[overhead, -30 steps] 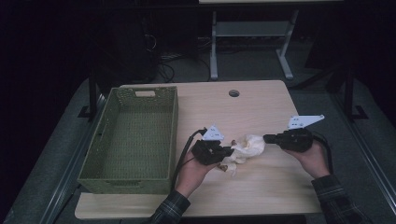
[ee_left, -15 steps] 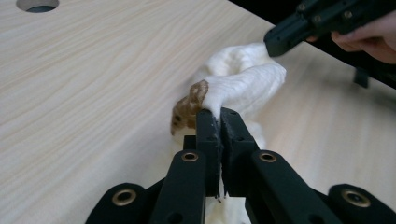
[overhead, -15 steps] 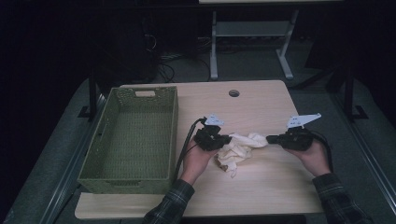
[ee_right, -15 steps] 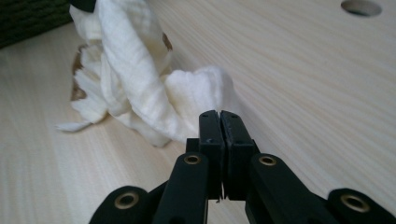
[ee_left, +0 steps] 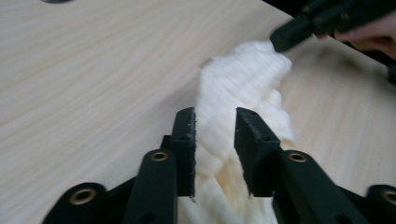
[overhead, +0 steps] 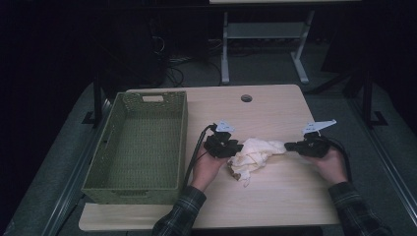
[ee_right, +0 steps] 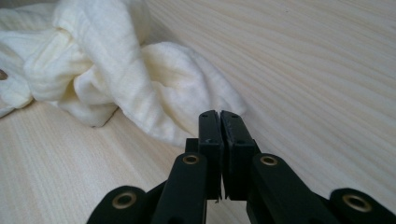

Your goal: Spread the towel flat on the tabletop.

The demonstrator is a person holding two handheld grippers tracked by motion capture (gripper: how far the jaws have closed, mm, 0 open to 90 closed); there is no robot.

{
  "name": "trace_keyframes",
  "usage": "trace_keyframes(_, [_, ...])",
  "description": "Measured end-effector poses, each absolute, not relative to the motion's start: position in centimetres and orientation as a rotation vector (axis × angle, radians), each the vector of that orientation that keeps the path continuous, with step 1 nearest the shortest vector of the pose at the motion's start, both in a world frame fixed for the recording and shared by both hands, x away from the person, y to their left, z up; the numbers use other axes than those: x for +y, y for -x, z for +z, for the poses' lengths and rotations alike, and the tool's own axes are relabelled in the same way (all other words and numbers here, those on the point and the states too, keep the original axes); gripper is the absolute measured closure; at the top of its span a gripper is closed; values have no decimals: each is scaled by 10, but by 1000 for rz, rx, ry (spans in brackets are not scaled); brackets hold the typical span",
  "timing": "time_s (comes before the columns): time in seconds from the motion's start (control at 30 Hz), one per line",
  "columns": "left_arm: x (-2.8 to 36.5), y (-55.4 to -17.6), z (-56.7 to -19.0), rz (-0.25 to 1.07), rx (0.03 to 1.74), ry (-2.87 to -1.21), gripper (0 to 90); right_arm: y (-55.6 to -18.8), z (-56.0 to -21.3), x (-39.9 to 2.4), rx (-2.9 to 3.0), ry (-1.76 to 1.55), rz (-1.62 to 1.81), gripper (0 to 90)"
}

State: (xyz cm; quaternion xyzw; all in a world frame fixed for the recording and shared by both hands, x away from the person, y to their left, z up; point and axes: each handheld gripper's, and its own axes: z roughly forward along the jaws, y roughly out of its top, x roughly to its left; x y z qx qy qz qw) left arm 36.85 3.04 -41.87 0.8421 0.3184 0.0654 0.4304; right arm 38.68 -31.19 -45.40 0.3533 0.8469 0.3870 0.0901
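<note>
A crumpled cream cloth point(overhead: 253, 153) lies on the light wooden table point(overhead: 275, 113) between my two grippers. My left gripper point(overhead: 238, 147) is at the cloth's left end. Its jaws have just been opening and now stand apart, with a fold of the cloth point(ee_left: 243, 79) loose between them in the left gripper view point(ee_left: 215, 114). My right gripper point(overhead: 287, 146) is at the cloth's right end, low over the table. In the right gripper view its jaws point(ee_right: 219, 114) are pressed together at the edge of the cloth point(ee_right: 116, 70), pinching its corner.
A green woven basket point(overhead: 183, 142) with nothing in it stands on the table's left side, close to my left hand. A round cable hole point(overhead: 246, 98) sits near the far edge. Beyond the table are a dark floor and a white table frame point(overhead: 226, 54).
Both hands have come down, and the cloth that hung stretched between the grippers now rests on the table. The left jaws have opened off the cloth; the right jaws stay shut.
</note>
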Motion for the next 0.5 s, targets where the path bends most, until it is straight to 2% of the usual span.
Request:
trace_keyframes(0.1, [27,-365,-426,153,762,-2144,630,-385,-454,-314,2508,-1060,1155,846])
trace_keyframes(0.17, [22,-365,-431,161,744,-2168,624,-384,-454,-314,2498,-1050,1159,782])
trace_keyframes(0.23, [17,-366,-434,164,732,-2170,625,-383,-452,-315,2487,-1045,1159,757])
trace_keyframes(0.5, [8,-376,-448,210,752,-2206,667,-380,-449,-317,2475,-1034,1197,728])
